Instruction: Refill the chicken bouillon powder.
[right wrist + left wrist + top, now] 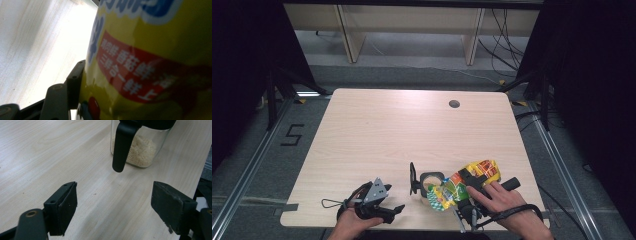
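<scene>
Seasoning pouch, yellow and red, is clamped in the right gripper and tilted over the open glass jar near the table's near edge. Pouring granules seems the step in hand; next calls for a steeper tilt. Left gripper rests released, left of the jar.

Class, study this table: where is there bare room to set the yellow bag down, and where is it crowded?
Free: the table from the glass jar back to the round hole, and the left half beyond the left gripper. Crowded: the near edge, where jar, yellow bag and right gripper cluster.
</scene>
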The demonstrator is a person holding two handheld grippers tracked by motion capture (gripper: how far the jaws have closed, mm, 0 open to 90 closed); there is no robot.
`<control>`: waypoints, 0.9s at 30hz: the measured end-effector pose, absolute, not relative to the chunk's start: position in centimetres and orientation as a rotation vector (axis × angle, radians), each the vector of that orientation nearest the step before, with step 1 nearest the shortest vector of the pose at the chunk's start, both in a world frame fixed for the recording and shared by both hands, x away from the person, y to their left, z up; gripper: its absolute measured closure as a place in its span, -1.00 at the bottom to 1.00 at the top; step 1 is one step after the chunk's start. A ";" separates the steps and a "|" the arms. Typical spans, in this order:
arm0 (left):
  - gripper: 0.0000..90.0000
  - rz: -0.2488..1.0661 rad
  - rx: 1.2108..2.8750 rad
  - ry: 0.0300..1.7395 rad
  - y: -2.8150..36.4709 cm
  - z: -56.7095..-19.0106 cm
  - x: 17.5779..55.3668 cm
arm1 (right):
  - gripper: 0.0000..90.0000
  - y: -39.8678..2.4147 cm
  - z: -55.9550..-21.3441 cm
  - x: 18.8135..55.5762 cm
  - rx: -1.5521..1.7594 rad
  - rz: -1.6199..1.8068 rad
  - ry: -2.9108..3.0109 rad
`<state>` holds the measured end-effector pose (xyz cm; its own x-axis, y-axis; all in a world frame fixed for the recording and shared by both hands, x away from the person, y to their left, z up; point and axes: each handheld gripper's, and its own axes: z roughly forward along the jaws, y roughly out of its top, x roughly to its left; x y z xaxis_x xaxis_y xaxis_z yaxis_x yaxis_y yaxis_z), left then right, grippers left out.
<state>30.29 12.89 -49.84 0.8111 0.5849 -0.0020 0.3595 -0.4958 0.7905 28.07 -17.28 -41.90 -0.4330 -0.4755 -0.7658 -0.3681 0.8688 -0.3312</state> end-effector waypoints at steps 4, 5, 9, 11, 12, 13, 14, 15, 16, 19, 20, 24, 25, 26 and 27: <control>-0.54 0.336 2.137 0.690 12.9 -49.9 30.3 | -0.09 -17.3 -42.0 28.1 -0.610 -0.132 2.069; -0.54 0.335 2.145 0.690 12.9 -49.8 30.3 | -0.09 -17.2 -42.0 28.1 -0.622 -0.136 2.067; -0.54 0.335 2.142 0.690 12.9 -49.8 30.3 | -0.09 -17.5 -42.1 27.9 -0.552 -0.119 2.089; -0.54 0.339 2.140 0.684 12.9 -49.9 30.3 | -0.09 -17.5 -41.9 28.2 -0.611 -0.145 2.067; -0.54 0.339 2.140 0.684 12.9 -49.9 30.3 | -0.09 -17.5 -41.9 28.2 -0.611 -0.145 2.067; -0.54 0.327 2.131 0.712 12.8 -50.0 30.2 | -0.09 -17.5 -41.7 28.3 -0.625 -0.155 2.060; -0.54 0.340 2.140 0.686 12.9 -49.9 30.3 | -0.09 -18.0 -41.7 28.4 -0.595 -0.146 2.057; -0.54 0.327 2.130 0.717 12.8 -49.9 30.2 | -0.09 -18.0 -41.7 28.4 -0.587 -0.149 2.057; -0.54 0.325 2.129 0.708 12.8 -49.9 30.2 | -0.09 -18.1 -41.7 28.3 -0.566 -0.157 2.061; -0.54 0.335 2.138 0.700 12.9 -49.9 30.3 | -0.09 -17.9 -41.7 28.4 -0.596 -0.149 2.058; -0.54 0.335 2.138 0.700 12.9 -49.9 30.3 | -0.09 -17.8 -41.8 28.3 -0.591 -0.156 2.062; -0.54 0.338 2.148 0.688 12.9 -49.8 30.3 | -0.09 -17.5 -42.0 28.2 -0.611 -0.139 2.068; -0.54 0.326 2.131 0.717 12.8 -49.9 30.2 | -0.09 -17.4 -42.0 28.1 -0.613 -0.146 2.069; -0.54 0.317 2.124 0.714 12.8 -50.0 30.1 | -0.09 -17.3 -41.9 28.1 -0.624 -0.148 2.065; -0.54 0.318 2.122 0.715 12.8 -50.0 30.1 | -0.09 -17.3 -42.0 28.0 -0.602 -0.146 2.072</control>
<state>30.12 12.78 -49.99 0.8038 0.5943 -0.0276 0.3776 -0.4739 0.7955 27.97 -17.30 -42.00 -0.4374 -0.4718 -0.7656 -0.3598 0.8720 -0.3318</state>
